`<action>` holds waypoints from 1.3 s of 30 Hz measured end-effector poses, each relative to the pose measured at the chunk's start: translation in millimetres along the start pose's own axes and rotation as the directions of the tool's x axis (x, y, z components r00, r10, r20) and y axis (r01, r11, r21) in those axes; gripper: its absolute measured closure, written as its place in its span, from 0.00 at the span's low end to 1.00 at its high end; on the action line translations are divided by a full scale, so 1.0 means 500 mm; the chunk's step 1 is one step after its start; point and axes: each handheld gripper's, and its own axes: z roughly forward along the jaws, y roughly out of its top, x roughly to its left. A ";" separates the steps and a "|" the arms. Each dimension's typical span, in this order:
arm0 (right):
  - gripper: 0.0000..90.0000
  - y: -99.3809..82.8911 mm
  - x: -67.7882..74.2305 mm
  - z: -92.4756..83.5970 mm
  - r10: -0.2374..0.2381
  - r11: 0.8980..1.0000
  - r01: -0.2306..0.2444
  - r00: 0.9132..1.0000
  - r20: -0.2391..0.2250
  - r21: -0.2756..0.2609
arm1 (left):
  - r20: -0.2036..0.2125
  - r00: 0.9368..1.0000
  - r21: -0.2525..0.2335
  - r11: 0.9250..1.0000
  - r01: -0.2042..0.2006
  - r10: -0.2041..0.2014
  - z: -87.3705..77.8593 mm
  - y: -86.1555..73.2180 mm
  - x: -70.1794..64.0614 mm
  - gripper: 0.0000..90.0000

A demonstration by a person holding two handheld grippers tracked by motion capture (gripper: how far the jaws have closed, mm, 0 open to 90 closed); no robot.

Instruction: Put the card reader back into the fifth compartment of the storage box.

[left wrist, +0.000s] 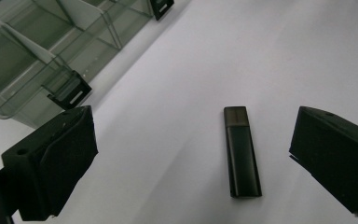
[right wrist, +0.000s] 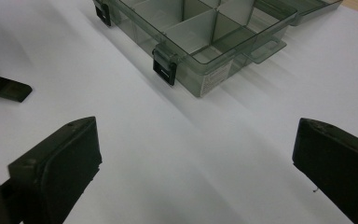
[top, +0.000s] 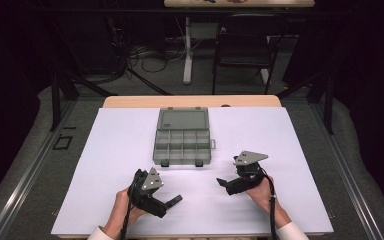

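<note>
A clear grey organizer box point(top: 182, 142) lies open in the middle of the white table cover, lid folded back, its compartments bare. Its front latches show in the left gripper view point(left wrist: 70, 91) and the right gripper view point(right wrist: 165, 70). A slim black USB stick point(left wrist: 241, 151) lies flat on the cover between the open jaws of my left gripper point(left wrist: 193, 140), closer to the right jaw and touching neither. From above, the stick point(top: 175, 199) sits at the tip of the left gripper point(top: 166, 204). My right gripper point(top: 225, 185) is open and holds nothing; one end of the stick point(right wrist: 2, 87) shows at its far left.
The white cover point(top: 280, 150) spans most of the wooden table, with bare room on both sides of the box. Beyond the far edge stand a dark chair point(top: 245, 45), a table leg and floor cables.
</note>
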 end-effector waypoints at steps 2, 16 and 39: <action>0.00 0.001 0.001 0.000 -0.003 1.000 0.003 1.000 -0.004 -0.003 | 0.006 1.000 0.027 1.000 -0.009 0.009 0.005 0.004 -0.007 0.00; 0.00 0.001 0.002 0.000 -0.012 1.000 0.012 1.000 -0.007 0.000 | 0.037 0.998 0.102 0.993 -0.061 0.058 0.017 0.016 -0.028 0.18; 0.01 0.002 0.009 0.001 -0.036 0.999 0.036 0.999 -0.010 0.005 | 0.120 0.993 0.206 0.978 -0.019 -0.006 0.047 0.009 -0.023 0.66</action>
